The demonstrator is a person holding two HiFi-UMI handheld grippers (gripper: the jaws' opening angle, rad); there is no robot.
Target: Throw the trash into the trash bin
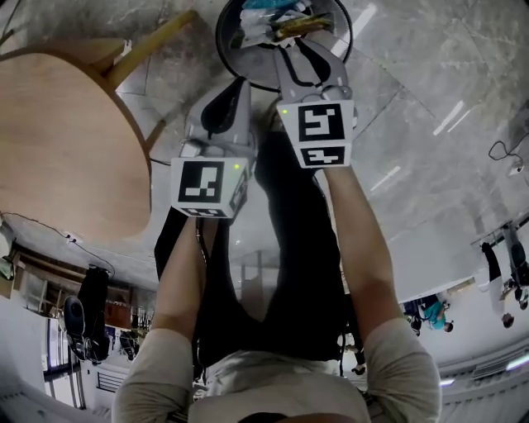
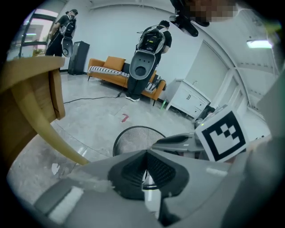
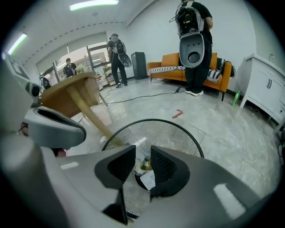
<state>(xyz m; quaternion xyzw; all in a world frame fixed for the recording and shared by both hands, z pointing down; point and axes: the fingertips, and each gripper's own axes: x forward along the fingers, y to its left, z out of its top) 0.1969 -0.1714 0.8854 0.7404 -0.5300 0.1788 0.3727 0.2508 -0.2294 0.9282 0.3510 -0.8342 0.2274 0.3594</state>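
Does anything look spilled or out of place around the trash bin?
Nothing stands out. The mesh trash bin stands upright on the floor, and the trash lies inside it, with none visibly spilled beside it.

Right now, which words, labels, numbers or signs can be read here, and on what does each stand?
No readable words or numbers anywhere.
Marker cubes on left gripper and right gripper: square patterns, no letters.
Trash in trash bin: print too small to read.
Red mark: a shape, no text.

No text, label, brand, number or sign can be read in any view.
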